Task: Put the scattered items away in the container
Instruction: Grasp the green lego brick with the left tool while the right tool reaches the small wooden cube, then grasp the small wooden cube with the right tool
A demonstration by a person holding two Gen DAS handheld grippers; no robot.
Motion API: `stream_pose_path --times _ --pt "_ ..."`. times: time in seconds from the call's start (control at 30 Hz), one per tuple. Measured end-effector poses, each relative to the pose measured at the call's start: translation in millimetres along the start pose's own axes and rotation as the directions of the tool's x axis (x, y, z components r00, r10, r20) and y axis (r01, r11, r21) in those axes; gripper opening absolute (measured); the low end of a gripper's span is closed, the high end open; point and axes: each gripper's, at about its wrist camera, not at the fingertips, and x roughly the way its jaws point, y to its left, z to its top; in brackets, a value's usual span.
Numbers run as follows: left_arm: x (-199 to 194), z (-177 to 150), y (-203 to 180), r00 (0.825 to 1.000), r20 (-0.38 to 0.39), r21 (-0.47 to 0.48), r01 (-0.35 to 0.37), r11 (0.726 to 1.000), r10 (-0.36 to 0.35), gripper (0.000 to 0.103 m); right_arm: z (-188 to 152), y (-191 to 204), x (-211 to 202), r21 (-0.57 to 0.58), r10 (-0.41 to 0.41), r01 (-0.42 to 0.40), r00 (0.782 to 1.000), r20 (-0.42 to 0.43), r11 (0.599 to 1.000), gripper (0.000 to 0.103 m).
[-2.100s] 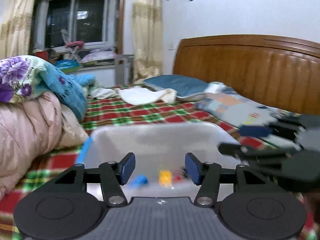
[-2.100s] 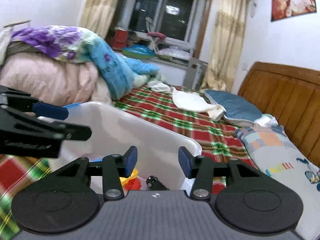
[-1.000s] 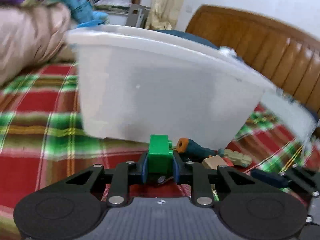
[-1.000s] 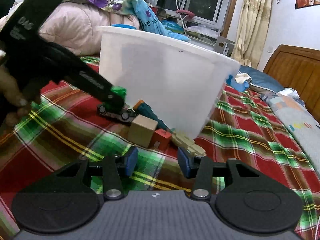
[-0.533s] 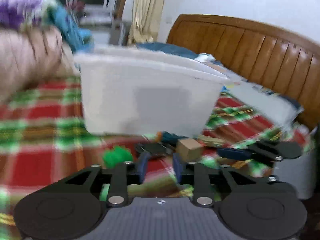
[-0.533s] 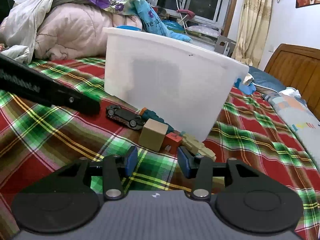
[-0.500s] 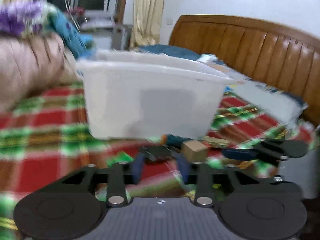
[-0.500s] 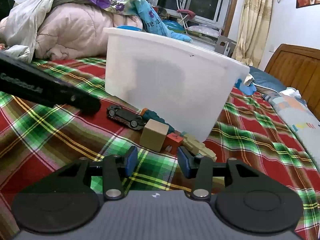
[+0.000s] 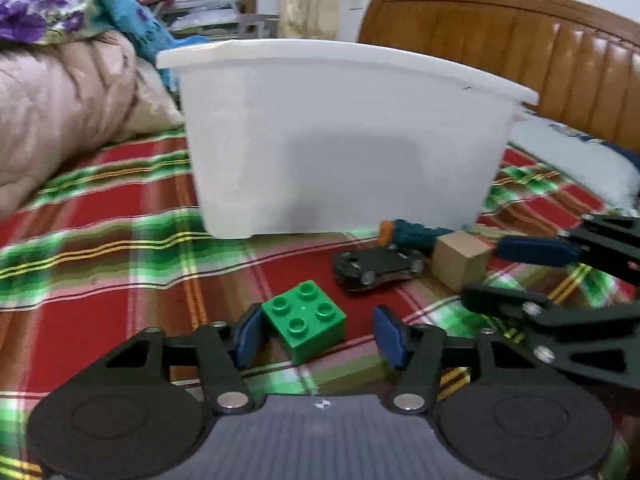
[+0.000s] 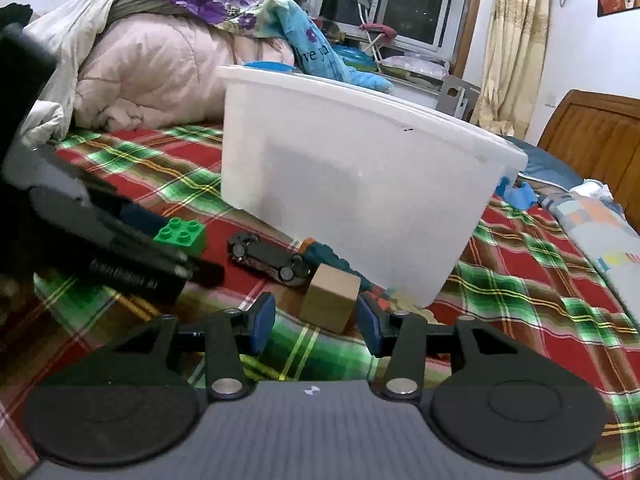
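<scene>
Stage: judged early to midway; several toys lay on the plaid bedspread [image 9: 100, 240] outside the white container [image 9: 340, 140].
Still out: green brick [image 9: 306, 326], black toy car [image 9: 378, 266], wooden cube [image 10: 330, 302], a teal and orange toy [image 9: 412, 232] against the container's base, and small pieces behind the cube, too hidden to name.
Inside container: could not be told; the wall hid it.
Left claw [image 9: 318, 334]: released, the brick between its pads, touching at most the left one.
Right claw [image 10: 316, 322]: released, straddling the wooden cube without pressing it.
Writing: partial letters "ve y" on the blue quilt [image 10: 316, 54]; nothing else legible.
</scene>
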Motion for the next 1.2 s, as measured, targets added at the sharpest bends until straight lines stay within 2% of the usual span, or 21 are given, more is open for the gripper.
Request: stream_pose_path --times 0.07,0.1,0.23,0.33,0.43,0.6,0.7,0.8,0.87,0.93,1.03,1.2 --pt "-2 1 2 1.000 -0.004 0.001 0.026 1.000 -0.026 0.043 1 -1 5 0.019 -0.017 0.017 1.000 0.006 1.000 0.047" --pt "-4 1 2 0.999 -0.004 0.014 0.040 0.999 -0.040 0.043 1 -2 8 0.034 -0.031 0.031 1.000 0.003 0.999 0.047" --pt "-11 -3 -5 0.998 0.008 0.064 0.063 0.996 -0.063 0.043 3 -7 22 0.100 -0.030 0.032 0.999 -0.020 0.994 0.043" --pt "-14 -6 -10 0.997 0.013 0.058 0.077 0.995 -0.078 0.043 6 -1 26 0.058 -0.030 0.031 0.999 -0.017 0.998 0.035" --pt "-16 -6 -16 0.995 0.000 0.072 0.098 0.993 -0.099 0.043 4 6 18 0.017 -0.010 0.010 1.000 -0.008 1.000 0.035" --pt "-30 -18 -29 0.990 -0.023 0.115 0.140 0.983 -0.138 0.043 -6 1 -6 0.030 0.008 -0.007 1.000 -0.025 1.000 0.035" --pt "-30 -26 -38 0.993 -0.023 0.167 0.120 0.979 -0.118 0.045 -10 -2 -12 0.042 0.004 -0.002 1.000 -0.031 0.999 0.035" --pt "-28 -28 -39 0.994 -0.010 0.134 0.106 0.985 -0.105 0.049 -13 -2 -2 0.057 0.005 -0.002 0.998 -0.056 0.998 0.038" --pt "-29 -28 -40 0.995 0.001 0.121 0.096 0.988 -0.097 0.046 -14 -4 -1 0.079 0.015 -0.011 0.999 -0.047 0.997 0.033" --pt "-32 -27 -41 0.995 0.003 0.139 0.097 0.986 -0.099 0.041 -14 -4 -2 0.075 0.013 -0.009 0.999 -0.047 0.997 0.033" --pt "-42 -15 -39 0.993 0.040 0.152 0.100 0.983 -0.107 0.041 -10 -8 -12 0.075 0.009 -0.007 1.000 -0.024 0.997 0.033" --pt "-70 37 -32 0.980 0.162 0.133 0.090 0.987 -0.112 0.041 21 -22 -36 0.088 -0.012 0.005 0.997 0.080 0.996 0.033"
